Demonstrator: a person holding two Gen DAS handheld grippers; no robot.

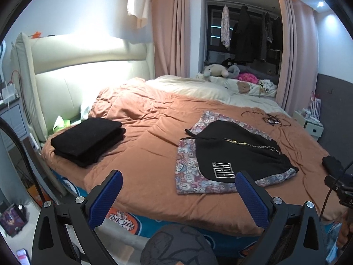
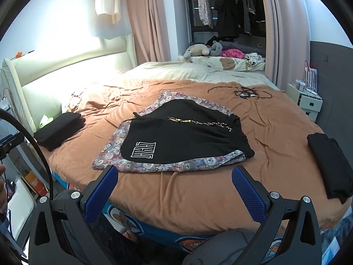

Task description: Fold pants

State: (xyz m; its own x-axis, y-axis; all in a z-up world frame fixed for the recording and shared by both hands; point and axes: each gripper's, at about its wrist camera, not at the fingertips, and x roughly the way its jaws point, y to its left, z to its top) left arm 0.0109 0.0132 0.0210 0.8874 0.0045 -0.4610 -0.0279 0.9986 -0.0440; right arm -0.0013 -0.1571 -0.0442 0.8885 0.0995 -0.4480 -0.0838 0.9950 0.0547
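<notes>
Black shorts [image 1: 238, 154] [image 2: 183, 139] with a white logo and a braided drawstring lie flat on top of bear-patterned pants [image 1: 189, 174] [image 2: 114, 152] spread on the orange bedspread [image 1: 150, 145] [image 2: 198, 190]. My left gripper [image 1: 178, 190] is open and empty, held above the bed's near edge, in front of the garments. My right gripper [image 2: 174, 185] is open and empty, just in front of the patterned pants' near edge.
A folded black garment [image 1: 88, 141] [image 2: 59, 130] lies at the left near the headboard. Another folded black garment [image 2: 331, 165] [image 1: 331, 163] lies at the right edge. Dark cords [image 2: 245, 92] lie farther back. A white nightstand [image 2: 306, 101] stands right. Stuffed toys [image 2: 198, 50] sit at the back.
</notes>
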